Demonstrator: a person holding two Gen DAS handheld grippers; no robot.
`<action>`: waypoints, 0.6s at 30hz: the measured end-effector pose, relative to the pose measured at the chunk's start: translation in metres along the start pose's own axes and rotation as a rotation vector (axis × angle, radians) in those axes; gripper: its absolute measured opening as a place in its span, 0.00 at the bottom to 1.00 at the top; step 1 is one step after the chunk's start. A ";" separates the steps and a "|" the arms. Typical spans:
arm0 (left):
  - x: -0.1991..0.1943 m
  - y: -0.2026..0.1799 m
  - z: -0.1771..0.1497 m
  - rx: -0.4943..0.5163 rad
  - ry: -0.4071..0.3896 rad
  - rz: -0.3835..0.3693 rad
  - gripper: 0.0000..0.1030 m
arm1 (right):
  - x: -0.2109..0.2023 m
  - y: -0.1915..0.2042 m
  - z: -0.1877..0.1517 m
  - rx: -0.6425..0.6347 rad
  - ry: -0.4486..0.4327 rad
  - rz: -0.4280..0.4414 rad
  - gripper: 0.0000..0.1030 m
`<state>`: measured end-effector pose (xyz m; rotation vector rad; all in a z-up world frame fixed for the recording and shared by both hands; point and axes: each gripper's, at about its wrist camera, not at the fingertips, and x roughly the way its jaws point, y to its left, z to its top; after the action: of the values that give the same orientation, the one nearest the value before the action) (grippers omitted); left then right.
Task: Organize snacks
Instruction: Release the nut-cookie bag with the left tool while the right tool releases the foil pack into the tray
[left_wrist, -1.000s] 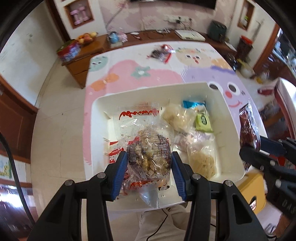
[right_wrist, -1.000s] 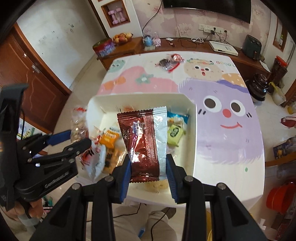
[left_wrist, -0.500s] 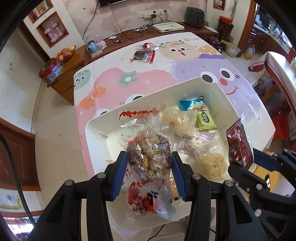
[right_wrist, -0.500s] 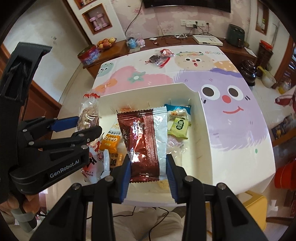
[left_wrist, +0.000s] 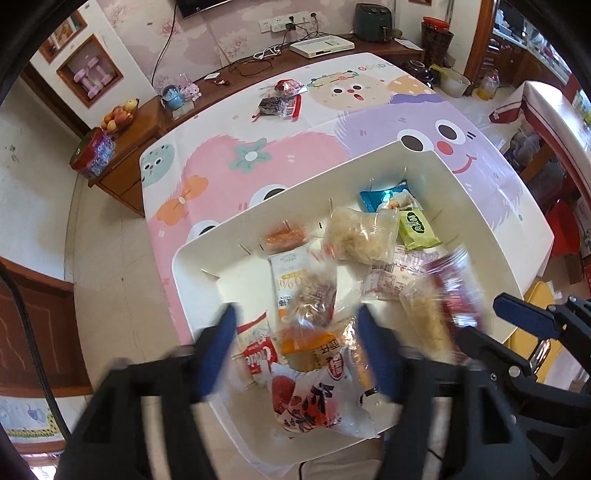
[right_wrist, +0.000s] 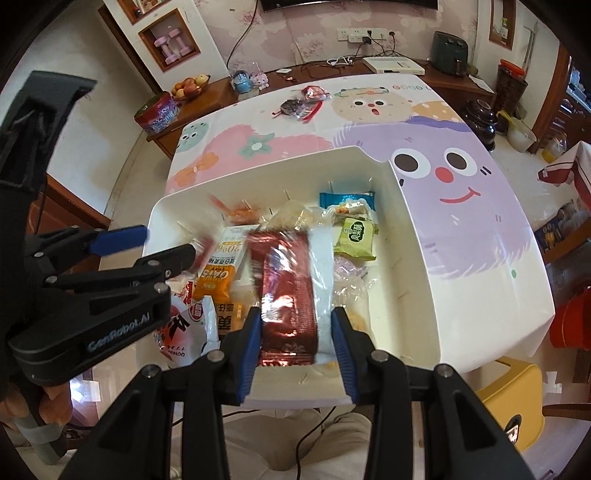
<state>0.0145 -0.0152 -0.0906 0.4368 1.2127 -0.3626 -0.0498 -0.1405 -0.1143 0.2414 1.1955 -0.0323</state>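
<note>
Cartoon monsters in pink and purple cover the tablecloth (right_wrist: 480, 229) under a large white plastic bin (right_wrist: 417, 258) filled with wrapped snacks. Over the bin's near edge, the right gripper (right_wrist: 297, 332) has its blue pads pressed against both sides of a shiny dark red foil snack packet with a white edge (right_wrist: 288, 291). The left gripper (left_wrist: 295, 343) is blurred, its jaws spread wide apart, and a clear bag of brown nutty pieces (left_wrist: 314, 295) shows between them, above the other packets and touching neither pad.
</note>
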 end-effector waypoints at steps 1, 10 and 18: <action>-0.002 0.000 0.000 0.006 -0.010 0.006 0.81 | 0.001 -0.001 0.000 0.007 0.004 -0.002 0.41; -0.008 0.007 -0.002 -0.001 -0.031 0.009 0.81 | -0.005 -0.003 0.002 0.042 -0.009 -0.008 0.50; -0.028 0.021 0.000 -0.032 -0.088 -0.032 0.81 | -0.021 0.007 0.009 0.023 -0.034 -0.049 0.52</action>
<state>0.0159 0.0040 -0.0616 0.3704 1.1392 -0.3858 -0.0485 -0.1378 -0.0908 0.2311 1.1673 -0.0930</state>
